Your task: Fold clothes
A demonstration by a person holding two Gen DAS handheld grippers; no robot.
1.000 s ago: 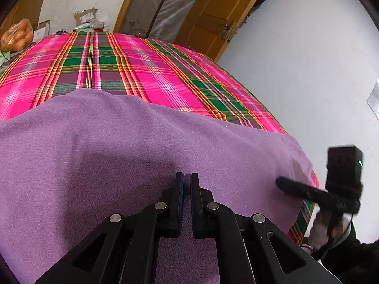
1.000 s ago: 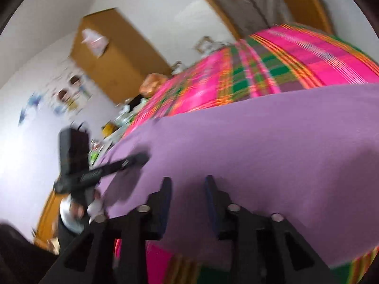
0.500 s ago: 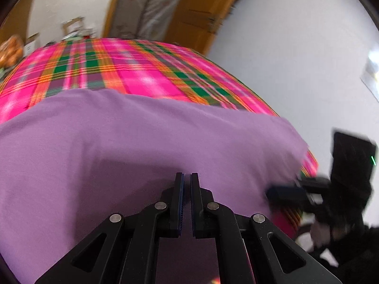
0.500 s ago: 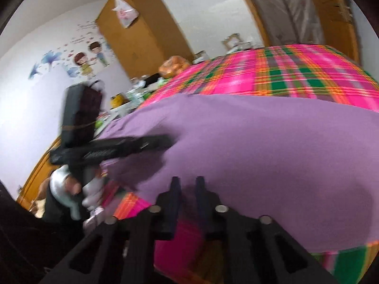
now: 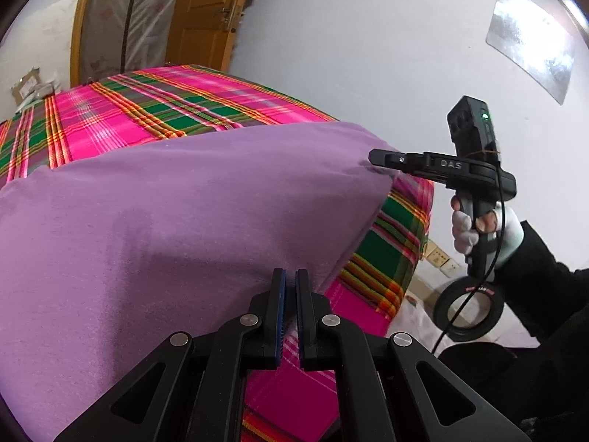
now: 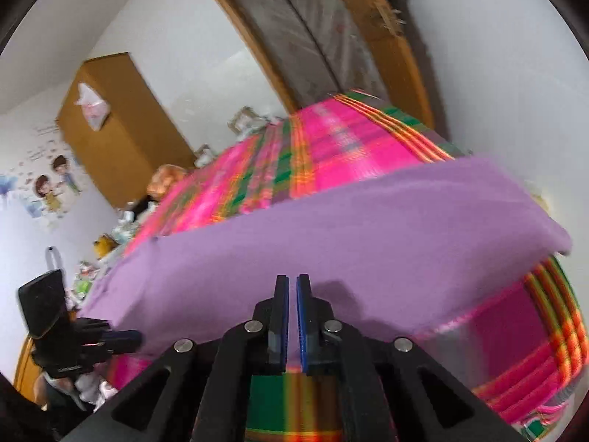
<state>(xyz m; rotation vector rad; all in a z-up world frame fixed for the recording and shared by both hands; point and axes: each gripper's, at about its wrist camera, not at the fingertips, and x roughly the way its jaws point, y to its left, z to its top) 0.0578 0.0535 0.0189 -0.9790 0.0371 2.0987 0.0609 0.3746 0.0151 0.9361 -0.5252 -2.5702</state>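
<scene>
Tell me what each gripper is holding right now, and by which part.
Both pinch the purple cloth along its near edge: the left gripper near the middle of that edge, the right gripper at its right corner, which it lifts off the plaid bedspread.

Both grippers are black, with blue ridged pads on the inside of the fingers and round silver screws. The right gripper (image 5: 383, 157) has white letters "DAS", a boxy camera with a small green light and a thin black cable. The person wears a white glove (image 5: 465, 230) and a black sleeve (image 5: 533, 269)
</scene>
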